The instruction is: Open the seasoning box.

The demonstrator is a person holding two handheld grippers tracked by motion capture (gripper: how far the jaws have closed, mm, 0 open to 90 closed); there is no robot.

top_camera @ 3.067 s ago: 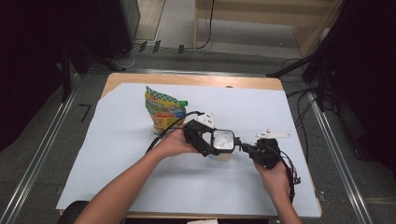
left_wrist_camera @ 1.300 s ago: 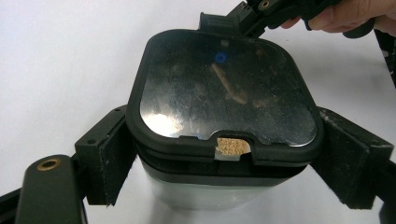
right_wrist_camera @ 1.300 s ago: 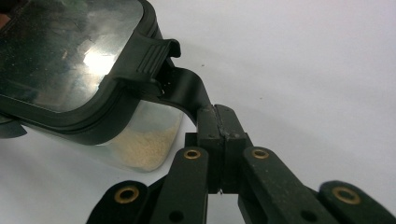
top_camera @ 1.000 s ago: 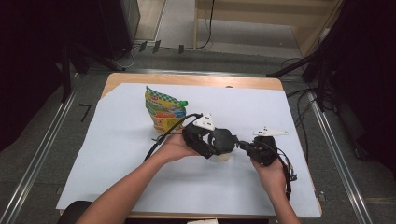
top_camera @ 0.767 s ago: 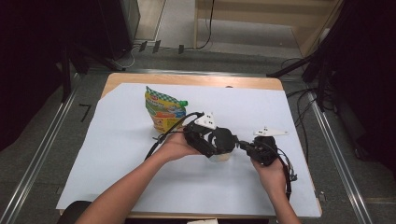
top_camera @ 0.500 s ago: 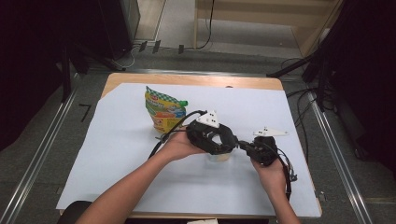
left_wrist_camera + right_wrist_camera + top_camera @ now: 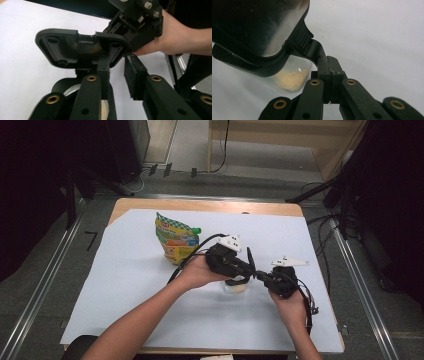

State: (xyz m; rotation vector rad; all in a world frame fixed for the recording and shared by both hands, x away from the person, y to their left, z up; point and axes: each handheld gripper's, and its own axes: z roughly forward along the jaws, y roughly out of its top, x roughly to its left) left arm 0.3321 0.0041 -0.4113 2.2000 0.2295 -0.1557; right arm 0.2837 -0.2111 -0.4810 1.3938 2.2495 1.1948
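You are opening the little jar (image 7: 235, 288) of pale powder in the middle of the worktop (image 7: 125, 295). Your right claw (image 7: 329, 65) is pressed together on the tab of the black lid (image 7: 257, 32) and holds it tipped up. Your left claw (image 7: 117, 67) has just been closing beside the lid, and I cannot tell if it pinches anything. Next, I think, you should hold the jar still and swing the lid all the way back.

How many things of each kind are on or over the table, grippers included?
Bag: 1
Clear jar: 1
Black lid: 1
Grippers, left gripper and right gripper: 2
Total: 5
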